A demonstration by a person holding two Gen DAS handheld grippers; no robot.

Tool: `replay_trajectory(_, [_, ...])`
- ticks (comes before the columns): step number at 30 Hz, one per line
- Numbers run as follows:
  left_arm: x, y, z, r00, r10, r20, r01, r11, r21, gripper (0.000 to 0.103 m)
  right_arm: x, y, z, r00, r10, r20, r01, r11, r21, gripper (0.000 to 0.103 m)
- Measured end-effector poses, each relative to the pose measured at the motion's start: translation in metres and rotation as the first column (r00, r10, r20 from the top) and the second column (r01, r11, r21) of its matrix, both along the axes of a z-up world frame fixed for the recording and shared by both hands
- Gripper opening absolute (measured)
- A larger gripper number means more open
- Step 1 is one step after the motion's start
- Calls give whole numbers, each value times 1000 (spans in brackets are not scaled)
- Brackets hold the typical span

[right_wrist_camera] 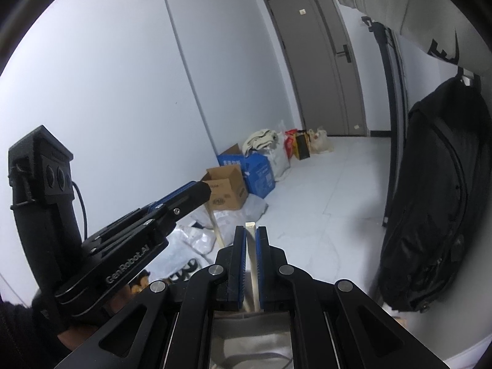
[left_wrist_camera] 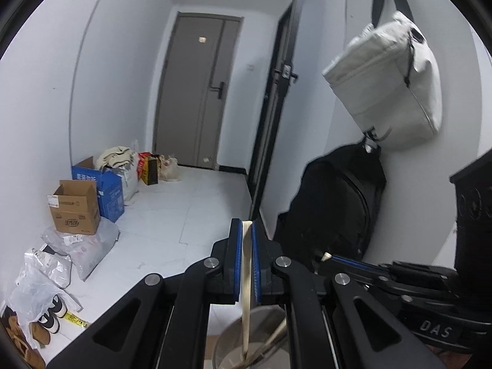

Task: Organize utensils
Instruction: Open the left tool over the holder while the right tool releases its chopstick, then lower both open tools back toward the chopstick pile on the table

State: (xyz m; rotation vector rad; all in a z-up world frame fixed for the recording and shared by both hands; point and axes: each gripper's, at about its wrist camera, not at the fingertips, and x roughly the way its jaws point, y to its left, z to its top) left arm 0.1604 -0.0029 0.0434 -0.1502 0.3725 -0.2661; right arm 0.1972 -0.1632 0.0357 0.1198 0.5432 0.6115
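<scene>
My left gripper (left_wrist_camera: pixel 247 225) is shut on a pale wooden chopstick (left_wrist_camera: pixel 246 264), which runs down between the blue pads into a round metal holder (left_wrist_camera: pixel 226 346) below. A second chopstick (left_wrist_camera: pixel 274 336) leans inside that holder. The right gripper (left_wrist_camera: pixel 331 257) comes in from the right with a pale stick tip at its end. In the right wrist view, my right gripper (right_wrist_camera: pixel 251 229) is shut on another chopstick (right_wrist_camera: pixel 252 264) above the holder (right_wrist_camera: pixel 246 335), which the gripper frame mostly hides. The left gripper (right_wrist_camera: pixel 205 189) reaches in from the left, its chopstick (right_wrist_camera: pixel 217 229) hanging below it.
Cardboard boxes (left_wrist_camera: pixel 75 206) and plastic bags (left_wrist_camera: pixel 83 246) line the left wall on the white tiled floor. A grey door (left_wrist_camera: pixel 196 92) stands at the far end. A black backpack (left_wrist_camera: pixel 335 203) and a grey bag (left_wrist_camera: pixel 387 86) hang on the right wall.
</scene>
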Motion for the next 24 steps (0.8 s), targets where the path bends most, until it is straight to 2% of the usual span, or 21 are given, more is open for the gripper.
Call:
replay_trajectory(4, [-1, -4, -4, 996, -61, -62, 63, 998, 24, 2, 0, 2, -6, 1000, 14, -21, -14, 1000, -7, 5])
replay_trajectory(9, [0, -2, -6, 988, -80, -135, 84, 996, 25, 5, 0, -6, -15, 995, 18, -96, -13, 998, 55, 6])
replay_trajectory(11, [0, 0, -5, 981, -72, -179, 76, 997, 14, 16, -2, -9, -16, 994, 2, -109, 5, 998, 62, 10])
replay_trajectory(13, [-4, 5, -3, 982, -56, -180, 58, 998, 6, 32, -4, -14, -16, 993, -10, -121, 20, 997, 76, 12])
replay_trajectory(16, [-14, 10, 2, 985, -34, -171, 35, 999, 5, 46, -12, -25, -14, 992, -44, -122, 54, 995, 84, 24])
replay_trajectory(20, [-33, 13, 11, 986, 6, -164, -2, 1000, 22, 60, -27, -36, -13, 990, -72, -119, 83, 993, 87, 35])
replay_trajectory(24, [-48, 15, 17, 985, 62, -161, -56, 998, 43, 63, -44, -45, -12, 989, -90, -120, 102, 990, 94, 50])
